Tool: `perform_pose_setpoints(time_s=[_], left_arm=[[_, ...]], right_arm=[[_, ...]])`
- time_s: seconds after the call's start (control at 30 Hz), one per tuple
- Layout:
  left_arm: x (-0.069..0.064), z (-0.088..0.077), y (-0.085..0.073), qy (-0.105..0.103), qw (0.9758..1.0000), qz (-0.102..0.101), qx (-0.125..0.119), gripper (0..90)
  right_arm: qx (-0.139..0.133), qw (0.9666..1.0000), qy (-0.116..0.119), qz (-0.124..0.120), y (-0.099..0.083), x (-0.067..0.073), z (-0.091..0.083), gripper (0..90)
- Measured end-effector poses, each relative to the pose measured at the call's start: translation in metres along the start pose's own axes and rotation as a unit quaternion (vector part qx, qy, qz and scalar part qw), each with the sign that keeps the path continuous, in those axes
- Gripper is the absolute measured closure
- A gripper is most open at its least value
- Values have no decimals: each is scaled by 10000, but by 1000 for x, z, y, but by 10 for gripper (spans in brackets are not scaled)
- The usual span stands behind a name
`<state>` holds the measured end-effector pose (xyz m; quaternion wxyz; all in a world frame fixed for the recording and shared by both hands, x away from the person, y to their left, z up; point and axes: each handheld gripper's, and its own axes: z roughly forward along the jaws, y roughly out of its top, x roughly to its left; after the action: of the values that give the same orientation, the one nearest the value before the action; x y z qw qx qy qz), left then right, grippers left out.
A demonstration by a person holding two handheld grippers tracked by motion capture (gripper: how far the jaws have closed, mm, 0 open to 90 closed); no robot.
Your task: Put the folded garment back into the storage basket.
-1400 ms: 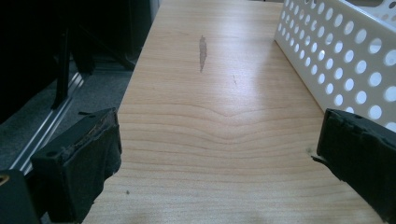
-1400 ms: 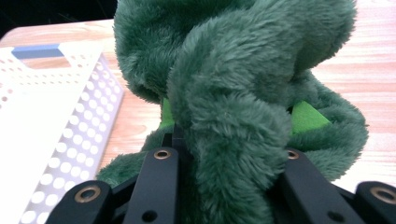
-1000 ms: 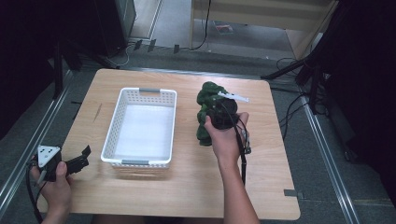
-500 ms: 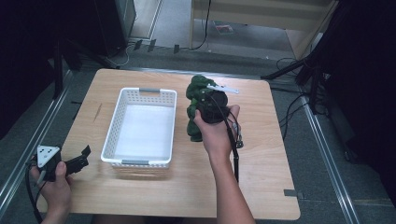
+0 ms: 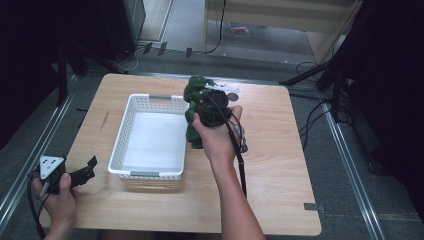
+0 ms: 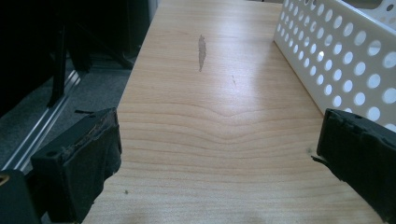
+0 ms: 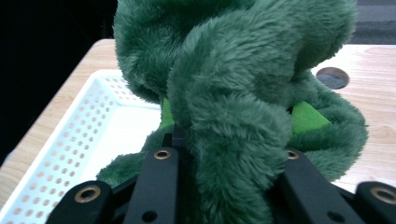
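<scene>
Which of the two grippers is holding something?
The right gripper: its jaws are shut on the green plush toy, beside the white basket. The left gripper is open, over bare table.

Our left tongs [image 5: 85,169] are black, topped by a grey three-cornered plate with dark dots; our right tongs [image 5: 207,107] — black too — trail a dark cable toward 6 o'clock. Brass-ringed screw holes dot the jaw arms — forearms unsleeved.

Bright overhead light glares off the table [image 6: 219,93] (surroundings dark); nearby jaws blur.
</scene>
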<state>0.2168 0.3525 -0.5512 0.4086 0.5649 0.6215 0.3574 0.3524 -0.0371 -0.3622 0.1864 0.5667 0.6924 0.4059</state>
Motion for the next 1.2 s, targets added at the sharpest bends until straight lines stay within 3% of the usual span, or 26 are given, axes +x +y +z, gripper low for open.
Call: perform_pose_setpoints(time_s=[0.53, 1.2], left_arm=[[0, 0, 0, 9, 10000, 29, 36, 8], [0, 0, 0, 17, 10000, 25, 56, 8]], right_arm=[[-29, 9994, 349, -75, 4, 40, 8, 731], [29, 9977, 636, -224, -4, 74, 22, 723]])
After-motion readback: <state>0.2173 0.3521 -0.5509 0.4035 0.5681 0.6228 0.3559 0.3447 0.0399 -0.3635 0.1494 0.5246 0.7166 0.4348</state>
